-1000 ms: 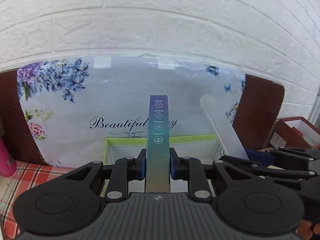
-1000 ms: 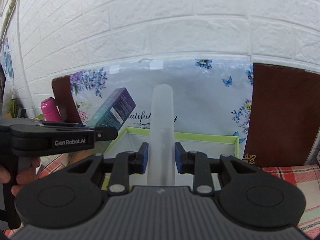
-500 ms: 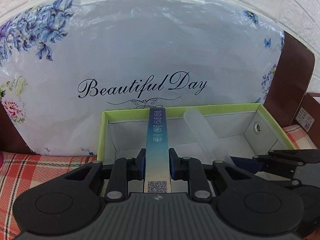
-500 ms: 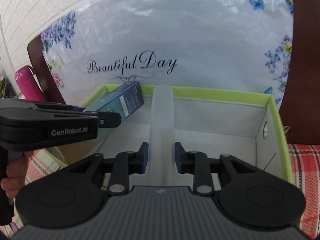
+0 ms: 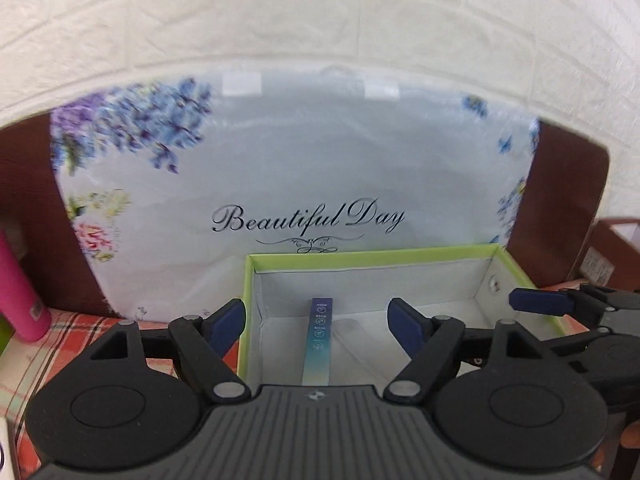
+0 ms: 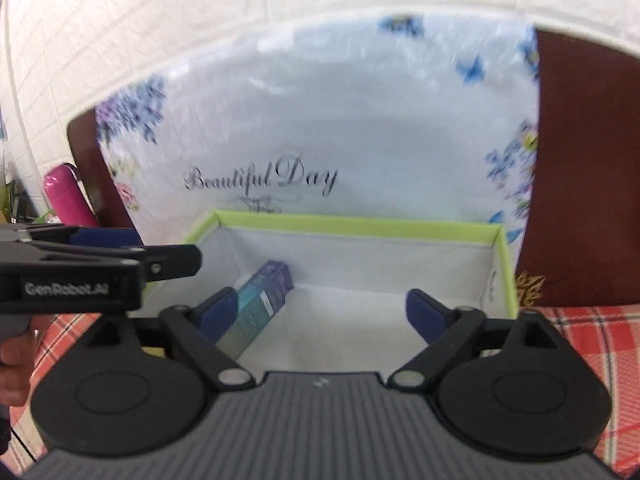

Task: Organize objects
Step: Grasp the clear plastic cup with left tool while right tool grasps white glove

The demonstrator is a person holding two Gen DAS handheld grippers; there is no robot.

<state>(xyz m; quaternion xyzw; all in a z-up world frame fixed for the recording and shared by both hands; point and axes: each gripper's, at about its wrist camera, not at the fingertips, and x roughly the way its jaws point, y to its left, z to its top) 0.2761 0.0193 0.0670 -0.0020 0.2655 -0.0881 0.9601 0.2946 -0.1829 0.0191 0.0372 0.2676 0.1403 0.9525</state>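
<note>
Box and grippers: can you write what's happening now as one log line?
left gripper: open, jaws just opened | right gripper: open, jaws just opened | carton: in box | tube: in box

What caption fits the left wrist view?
Open left gripper above the green-rimmed box, slim blue carton lying inside.

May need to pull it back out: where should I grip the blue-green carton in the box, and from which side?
Grip the blue-green carton across its narrow width near the middle, coming from above. It lies flat on the floor of the green-rimmed box, whose walls block a level approach. The open left gripper already straddles its long axis. Mind the frosted tube alongside it.
</note>
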